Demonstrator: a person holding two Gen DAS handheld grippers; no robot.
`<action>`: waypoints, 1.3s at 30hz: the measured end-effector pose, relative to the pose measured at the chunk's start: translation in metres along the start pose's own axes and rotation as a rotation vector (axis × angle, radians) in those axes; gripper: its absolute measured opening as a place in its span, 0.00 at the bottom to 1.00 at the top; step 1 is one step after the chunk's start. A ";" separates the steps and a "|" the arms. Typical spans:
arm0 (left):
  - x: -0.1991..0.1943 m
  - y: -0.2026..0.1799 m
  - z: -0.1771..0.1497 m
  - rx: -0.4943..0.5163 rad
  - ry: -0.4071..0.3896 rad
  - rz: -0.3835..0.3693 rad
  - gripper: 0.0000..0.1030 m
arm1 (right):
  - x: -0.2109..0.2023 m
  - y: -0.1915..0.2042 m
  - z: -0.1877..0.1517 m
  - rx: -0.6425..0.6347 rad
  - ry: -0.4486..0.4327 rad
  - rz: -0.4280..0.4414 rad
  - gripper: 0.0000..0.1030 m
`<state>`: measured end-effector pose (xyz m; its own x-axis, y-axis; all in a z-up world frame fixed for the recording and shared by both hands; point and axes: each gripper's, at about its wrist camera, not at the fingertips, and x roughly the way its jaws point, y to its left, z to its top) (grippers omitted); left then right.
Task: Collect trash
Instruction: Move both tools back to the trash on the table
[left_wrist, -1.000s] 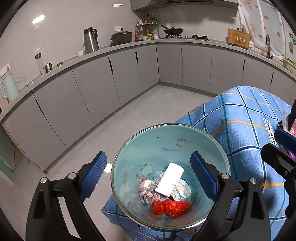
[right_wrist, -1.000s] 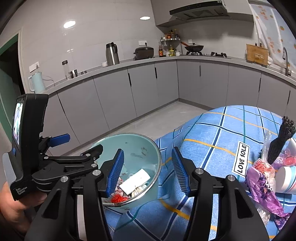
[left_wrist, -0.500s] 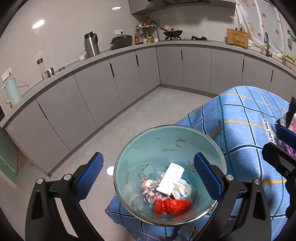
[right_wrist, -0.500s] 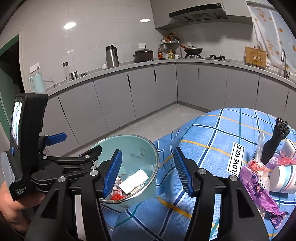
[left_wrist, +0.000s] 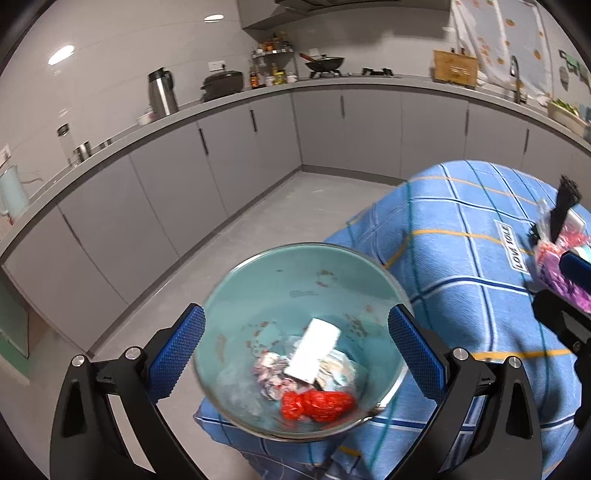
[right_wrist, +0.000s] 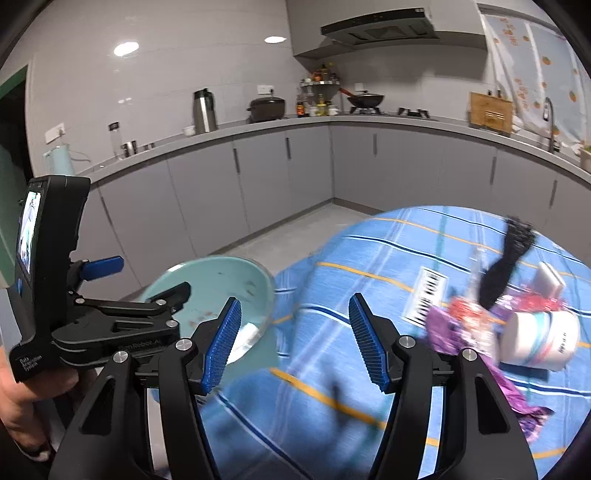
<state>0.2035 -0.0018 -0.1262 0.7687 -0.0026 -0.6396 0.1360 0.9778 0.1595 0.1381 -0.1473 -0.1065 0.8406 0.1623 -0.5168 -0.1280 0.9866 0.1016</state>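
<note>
A teal bowl (left_wrist: 295, 280) sits at the near corner of the blue checked tablecloth (left_wrist: 461, 229). It holds a white card (left_wrist: 316, 350), crumpled paper (left_wrist: 273, 376) and a red wrapper (left_wrist: 317, 406). My left gripper (left_wrist: 297, 350) hovers over the bowl, open wide, its pads apart from the rim. My right gripper (right_wrist: 295, 325) is open above the cloth with nothing between its fingers. To its right lies a trash pile: a purple wrapper (right_wrist: 450, 332), a tipped paper cup (right_wrist: 539, 339), a black brush-like piece (right_wrist: 506, 266) and a white block (right_wrist: 550, 277).
A "LOVE YOLE" label (right_wrist: 428, 295) lies on the cloth beside the pile. Grey kitchen cabinets (left_wrist: 240, 155) and a countertop with a kettle, pots and a stove curve around the back. Bare grey floor (left_wrist: 288, 214) lies to the left of the table. A person's hand (right_wrist: 22, 387) holds the left gripper.
The left gripper's jaws have spread a little wider over the bowl. The right gripper has swung to the right, so the trash pile appears larger and nearer. The bowl has stayed put.
</note>
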 end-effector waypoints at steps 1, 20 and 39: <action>0.000 -0.007 0.000 0.009 0.001 -0.014 0.95 | -0.003 -0.005 -0.003 0.003 0.002 -0.013 0.59; 0.004 -0.136 0.008 0.187 -0.012 -0.188 0.95 | -0.050 -0.146 -0.065 0.106 0.100 -0.319 0.59; 0.005 -0.153 0.002 0.214 0.008 -0.199 0.95 | -0.031 -0.145 -0.075 0.099 0.194 -0.216 0.08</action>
<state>0.1878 -0.1517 -0.1518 0.7091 -0.1874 -0.6797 0.4128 0.8919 0.1848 0.0912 -0.2943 -0.1695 0.7252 -0.0408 -0.6873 0.1022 0.9936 0.0489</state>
